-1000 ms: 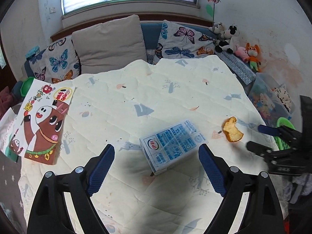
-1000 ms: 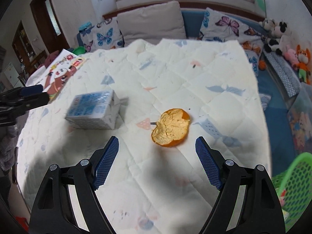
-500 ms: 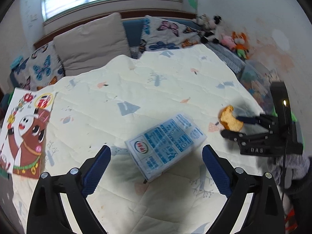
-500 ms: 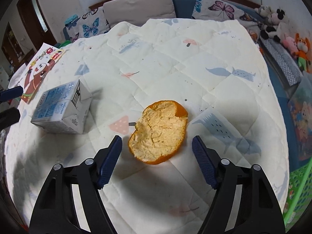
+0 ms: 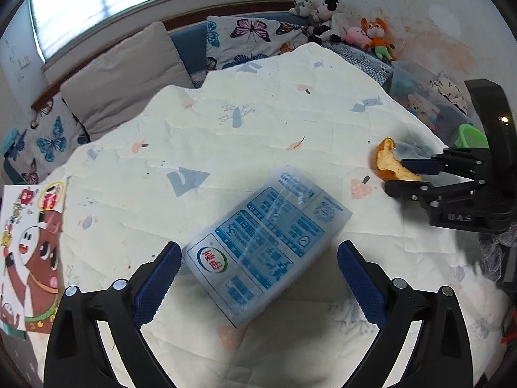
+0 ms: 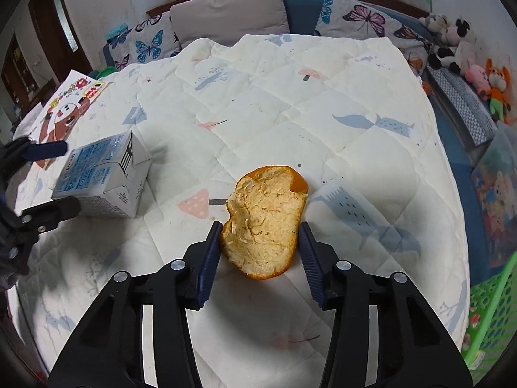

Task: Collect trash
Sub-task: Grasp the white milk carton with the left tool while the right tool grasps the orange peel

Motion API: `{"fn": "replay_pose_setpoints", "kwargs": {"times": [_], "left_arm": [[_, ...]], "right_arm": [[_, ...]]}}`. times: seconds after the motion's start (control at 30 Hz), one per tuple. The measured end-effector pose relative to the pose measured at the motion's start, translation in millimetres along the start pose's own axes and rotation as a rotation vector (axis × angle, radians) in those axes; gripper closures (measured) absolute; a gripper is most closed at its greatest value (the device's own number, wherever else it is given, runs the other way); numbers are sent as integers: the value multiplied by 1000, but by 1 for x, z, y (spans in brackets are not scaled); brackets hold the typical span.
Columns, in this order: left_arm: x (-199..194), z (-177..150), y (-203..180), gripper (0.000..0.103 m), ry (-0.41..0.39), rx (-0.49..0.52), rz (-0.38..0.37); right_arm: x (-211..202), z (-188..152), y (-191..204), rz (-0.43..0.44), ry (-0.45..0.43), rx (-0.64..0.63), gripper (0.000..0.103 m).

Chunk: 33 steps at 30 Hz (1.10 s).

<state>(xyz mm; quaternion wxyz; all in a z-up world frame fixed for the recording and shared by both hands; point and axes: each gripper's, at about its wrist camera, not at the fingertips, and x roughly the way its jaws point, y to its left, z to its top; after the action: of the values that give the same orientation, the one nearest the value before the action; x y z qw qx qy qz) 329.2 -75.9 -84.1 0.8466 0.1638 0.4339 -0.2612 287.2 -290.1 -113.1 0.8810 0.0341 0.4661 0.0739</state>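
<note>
A blue-and-white milk carton point(image 5: 268, 252) lies on its side on the quilted cloth. My left gripper point(image 5: 258, 278) is open, its blue pads on either side of the carton's near end, apart from it. An orange peel point(image 6: 265, 223) lies pith-up on the cloth. My right gripper point(image 6: 260, 249) has closed in around it, the pads touching or nearly touching both sides. The peel point(image 5: 392, 165) and right gripper point(image 5: 420, 174) also show at the right of the left wrist view. The carton point(image 6: 103, 177) shows at the left of the right wrist view.
A cartoon picture sheet point(image 5: 29, 245) lies at the cloth's left edge. Pillows point(image 5: 126, 74) and plush toys point(image 5: 342, 29) line the bench behind. A green basket point(image 6: 491, 317) stands low at the right, beside a clear toy bin point(image 5: 429, 103).
My left gripper has moved forward, so its pads now flank the carton. My right gripper has moved onto the peel and narrowed around it.
</note>
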Motion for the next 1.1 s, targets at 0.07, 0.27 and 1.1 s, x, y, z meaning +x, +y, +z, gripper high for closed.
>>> {"fn": "replay_pose_setpoints", "kwargs": {"times": [0.07, 0.27, 1.1], "left_arm": [[5, 1, 7, 8, -2, -20, -5], [12, 5, 15, 7, -19, -44, -77], [18, -8, -11, 27, -4, 21, -123]], "right_arm": [[-2, -1, 0, 7, 1, 6, 56], [-9, -4, 3, 22, 3, 6, 56], [-32, -22, 8, 47, -13, 5, 61]]}}
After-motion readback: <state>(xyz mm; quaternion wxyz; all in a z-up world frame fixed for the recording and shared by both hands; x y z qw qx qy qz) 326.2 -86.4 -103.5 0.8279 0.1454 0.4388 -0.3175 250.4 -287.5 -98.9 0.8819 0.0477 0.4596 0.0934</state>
